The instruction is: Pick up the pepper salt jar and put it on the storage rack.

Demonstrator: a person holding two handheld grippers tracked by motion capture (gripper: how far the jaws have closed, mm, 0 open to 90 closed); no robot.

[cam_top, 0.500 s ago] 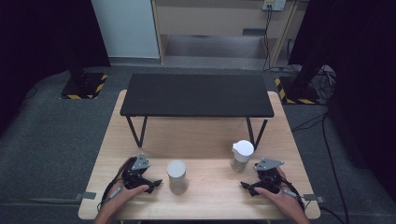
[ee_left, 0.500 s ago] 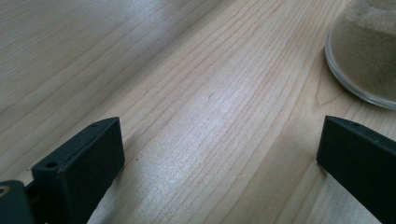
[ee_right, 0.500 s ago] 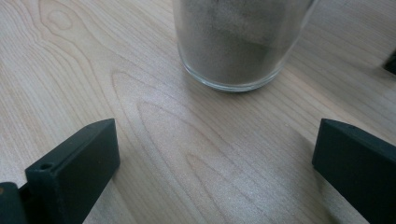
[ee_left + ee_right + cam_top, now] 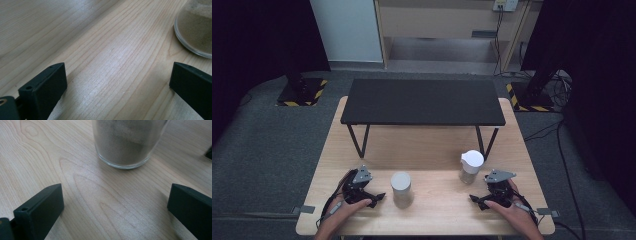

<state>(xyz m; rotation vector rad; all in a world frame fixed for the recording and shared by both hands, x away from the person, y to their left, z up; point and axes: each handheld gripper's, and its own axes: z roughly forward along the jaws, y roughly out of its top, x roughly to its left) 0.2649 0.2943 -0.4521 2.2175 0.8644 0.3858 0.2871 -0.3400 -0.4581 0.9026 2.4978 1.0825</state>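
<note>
Both hands low on worktop; left gripper and right gripper jaws wide, empty, beside jars.

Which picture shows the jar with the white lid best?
The high view: the whole jar with the white lid stands on the wooden table, lid included. The right gripper view gives its sandy lower glass close up, lid cut off. The left gripper view shows another jar's base.
</note>
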